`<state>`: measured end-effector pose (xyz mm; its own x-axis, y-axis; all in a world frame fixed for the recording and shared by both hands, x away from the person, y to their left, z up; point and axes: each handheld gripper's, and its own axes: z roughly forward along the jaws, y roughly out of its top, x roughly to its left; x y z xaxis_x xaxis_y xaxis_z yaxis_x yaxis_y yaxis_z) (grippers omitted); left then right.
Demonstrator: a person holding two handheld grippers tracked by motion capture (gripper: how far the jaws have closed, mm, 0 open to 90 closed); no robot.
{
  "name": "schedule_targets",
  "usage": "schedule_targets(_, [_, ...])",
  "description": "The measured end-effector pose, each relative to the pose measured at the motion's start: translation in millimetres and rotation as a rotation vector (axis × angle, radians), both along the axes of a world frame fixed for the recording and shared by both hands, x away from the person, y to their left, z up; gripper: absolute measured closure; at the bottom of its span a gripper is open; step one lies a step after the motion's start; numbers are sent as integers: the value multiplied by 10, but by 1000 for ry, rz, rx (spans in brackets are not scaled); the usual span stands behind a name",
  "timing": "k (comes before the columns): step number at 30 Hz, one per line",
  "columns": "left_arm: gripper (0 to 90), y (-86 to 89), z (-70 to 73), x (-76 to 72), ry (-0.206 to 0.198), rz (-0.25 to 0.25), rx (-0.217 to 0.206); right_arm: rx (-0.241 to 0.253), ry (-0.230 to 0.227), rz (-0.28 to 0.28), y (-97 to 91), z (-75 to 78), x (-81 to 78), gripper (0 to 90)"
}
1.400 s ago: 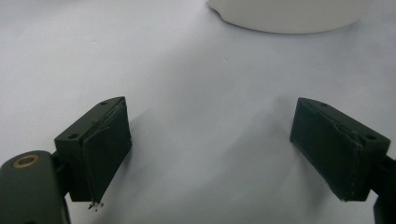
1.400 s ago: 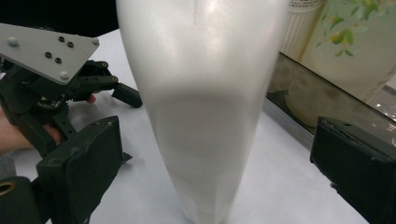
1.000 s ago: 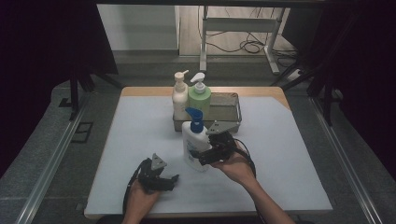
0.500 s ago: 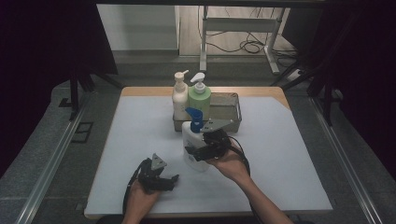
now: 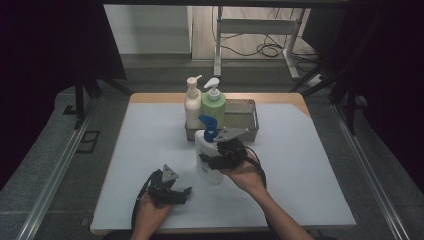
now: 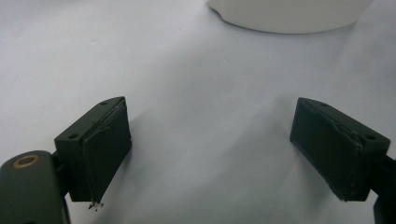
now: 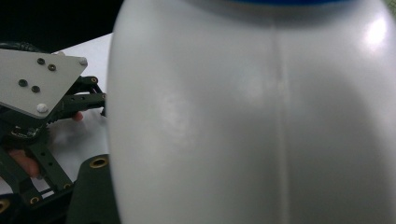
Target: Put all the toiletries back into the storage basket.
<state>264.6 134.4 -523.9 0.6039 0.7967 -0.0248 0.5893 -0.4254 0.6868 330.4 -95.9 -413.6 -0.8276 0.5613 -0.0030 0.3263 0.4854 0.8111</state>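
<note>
White plastic is what I have right up against my right gripper's [image 5: 216,159] camera: the body of the pump bottle [image 5: 209,159] with the blue pump head. In the high view that bottle stands upright on the white counter [image 5: 310,165], just in front of the grey metal tray [image 5: 245,122], at about 6 o'clock from it. A cream pump bottle [image 5: 192,104] and a green one [image 5: 213,102] already stand at the tray's left end.

A second ago my right gripper sat to the bottle's right, at its 3 o'clock. Since then it has edged in against the bottle's lower body, and its jaws have just been closing with the bottle between them. I can't see the pads themselves in the right gripper view, so I cannot tell whether they press on the plastic yet or are a touch short of it. The bottle has not tipped or lifted.

My left gripper [image 5: 172,192] rests low on the counter at 7 o'clock from the bottle, well apart from it. Its jaws stand wide with only bare counter between them, and it hasn't shifted.

My read: the grasp on the bottle is being made, and I judge the lift toward the tray, at 12 o'clock, comes next, once the grip feels firm.
</note>
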Motion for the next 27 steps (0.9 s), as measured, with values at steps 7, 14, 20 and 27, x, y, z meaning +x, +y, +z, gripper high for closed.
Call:
schedule_targets(7, [123, 0, 0, 0, 0, 0, 0, -4, 3, -10, -3, 9, -7, 373])
schedule_targets(14, [123, -1, -1, 0, -1, 1, -2, 3, 18, -6, -71, 81, 5, 376])
schedule_targets(20, [123, 0, -1, 0, -1, 0, -1, -1, 5, -6, -129, 187, 4, 377])
schedule_targets(27, [123, 0, -1, 0, -1, -1, 0, -4, -5, -30, -237, 279, 53, 377])
